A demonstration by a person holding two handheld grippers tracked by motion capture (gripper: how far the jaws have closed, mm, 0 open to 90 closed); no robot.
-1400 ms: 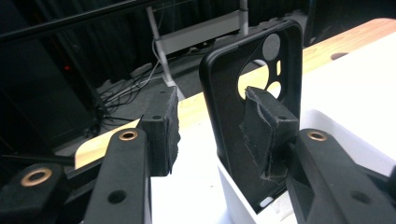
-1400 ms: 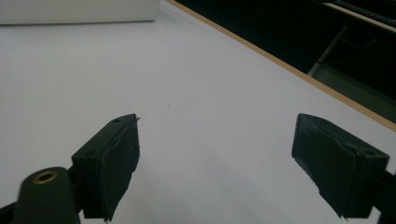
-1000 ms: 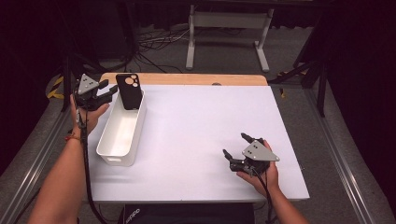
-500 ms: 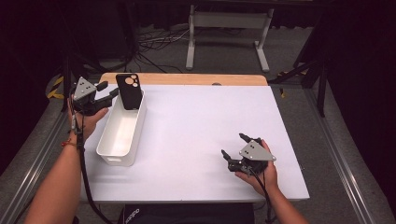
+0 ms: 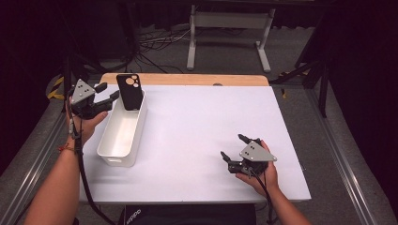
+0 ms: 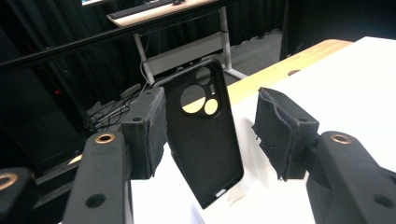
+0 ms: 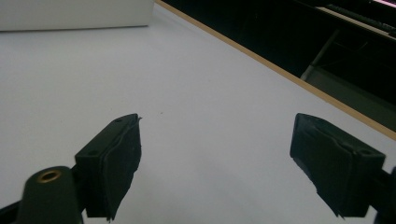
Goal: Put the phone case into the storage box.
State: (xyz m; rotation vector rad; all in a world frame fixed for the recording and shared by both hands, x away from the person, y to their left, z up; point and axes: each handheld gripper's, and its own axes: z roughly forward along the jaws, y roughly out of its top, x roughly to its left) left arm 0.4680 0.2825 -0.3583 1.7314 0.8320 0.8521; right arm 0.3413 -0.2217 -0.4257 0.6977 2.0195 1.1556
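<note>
The phone case (image 5: 129,92) stands tilted on its lower end in the far end of the white bin (image 5: 121,136), leaning against the bin's end wall near the bench's far left corner, and the left gripper (image 5: 104,96) sits just beside it with its jaws wide and holding nothing, a placement judged to suit either a fresh release or an approach to grasp. The right gripper (image 5: 233,150) rests near the bench's (image 5: 197,122) near right corner, jaws wide and empty, apparently idle. The left gripper view shows the case between the pads (image 6: 285,133) with a gap on the one side and its camera cut-outs, whereas the high view gives its position in the bin.
</note>
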